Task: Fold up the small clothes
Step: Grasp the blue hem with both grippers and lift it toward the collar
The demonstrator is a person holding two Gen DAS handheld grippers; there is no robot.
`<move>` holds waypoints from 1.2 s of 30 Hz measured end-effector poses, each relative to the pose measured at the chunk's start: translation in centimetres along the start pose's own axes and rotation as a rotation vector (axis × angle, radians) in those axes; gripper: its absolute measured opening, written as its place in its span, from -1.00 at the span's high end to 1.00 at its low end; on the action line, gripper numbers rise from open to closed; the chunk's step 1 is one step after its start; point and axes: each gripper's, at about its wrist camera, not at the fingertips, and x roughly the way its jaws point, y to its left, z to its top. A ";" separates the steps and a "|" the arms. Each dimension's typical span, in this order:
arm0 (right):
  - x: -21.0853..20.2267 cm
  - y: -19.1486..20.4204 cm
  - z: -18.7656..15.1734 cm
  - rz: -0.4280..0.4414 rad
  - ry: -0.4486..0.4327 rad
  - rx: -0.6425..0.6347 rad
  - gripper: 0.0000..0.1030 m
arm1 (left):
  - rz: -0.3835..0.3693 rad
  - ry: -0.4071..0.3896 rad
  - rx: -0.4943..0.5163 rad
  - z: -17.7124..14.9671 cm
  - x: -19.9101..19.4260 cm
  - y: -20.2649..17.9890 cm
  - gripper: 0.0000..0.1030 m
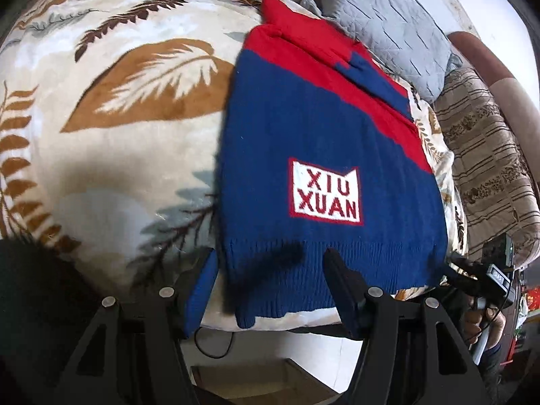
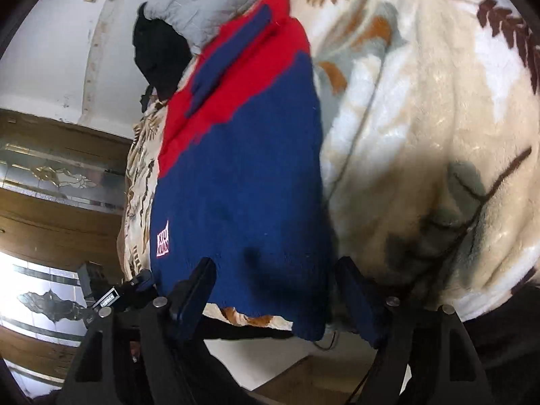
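Both of my hand-held grippers, left hand-held gripper (image 1: 270, 287) and right hand-held gripper (image 2: 275, 295), gape open over the sweater (image 1: 303, 128) hem; I pinch both corners evenly, then fold up.

Both wrist cameras look steeply down from the bed's (image 1: 135, 168) near edge, close over the shared sweater (image 1: 303, 128) hem.

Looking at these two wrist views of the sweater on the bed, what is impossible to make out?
- Sweater hem corners: both views, covered by tool fingers.
- Whether either tool's pads press the hem: unclear.
- Sleeves: mostly folded out of sight.
- Black item by the pillow: right view, too dark to identify.
- Floor under the bed: blocked by tool frames.
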 end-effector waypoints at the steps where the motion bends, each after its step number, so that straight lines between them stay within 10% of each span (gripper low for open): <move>1: -0.1 0.3 0.0 0.009 0.010 -0.012 0.11 | 0.002 -0.001 -0.003 0.0 0.1 0.1 -0.21; 2: 0.0 0.4 0.0 -0.007 0.018 -0.012 0.60 | 0.013 0.001 -0.006 0.0 0.2 0.2 0.00; 4: 0.4 0.1 0.0 -0.036 0.032 -0.013 0.63 | 0.047 0.001 -0.021 0.1 0.2 0.5 0.35; 10: 1.1 -0.7 -0.6 -0.014 0.029 0.021 0.60 | -0.019 -0.011 -0.063 0.0 -0.1 1.3 0.05; 13: 0.7 -0.2 -0.8 -0.052 0.050 -0.009 0.83 | 0.012 -0.004 -0.002 0.1 0.0 0.0 0.93; 19: -3.5 1.4 -0.3 0.001 -0.036 -0.019 0.89 | -0.075 -0.166 0.004 1.0 -5.3 0.1 0.92; 23: -1.9 -1.3 -0.4 -0.003 0.018 0.048 0.89 | 0.004 -0.039 -0.073 0.7 -1.0 3.1 0.92; 36: -3.2 -0.9 -0.5 0.051 -0.024 0.049 0.89 | -0.024 -0.137 -0.052 0.7 -3.5 3.3 0.92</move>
